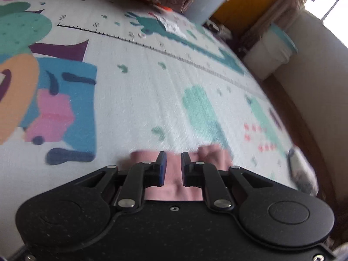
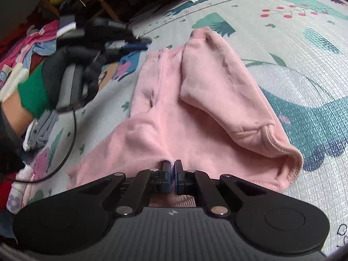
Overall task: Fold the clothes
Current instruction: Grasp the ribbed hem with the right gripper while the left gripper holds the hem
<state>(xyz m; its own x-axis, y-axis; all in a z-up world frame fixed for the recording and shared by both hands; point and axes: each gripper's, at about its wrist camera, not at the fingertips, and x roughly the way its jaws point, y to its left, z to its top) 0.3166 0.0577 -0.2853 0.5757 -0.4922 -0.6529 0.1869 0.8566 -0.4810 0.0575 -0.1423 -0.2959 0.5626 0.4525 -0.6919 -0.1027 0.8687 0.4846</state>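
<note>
A pink sweatshirt lies on the patterned play mat, one sleeve folded across its body. My right gripper is shut on the sweatshirt's near edge. In the left wrist view, my left gripper is open with a small gap; the pink cloth lies under and between its fingers, not pinched. The left gripper also shows in the right wrist view, held by a gloved hand above the garment's far left part.
A pile of coloured clothes lies left of the mat, with grey cloth near it. White bins and a wall stand along the mat's far right edge. A paper note lies on the mat.
</note>
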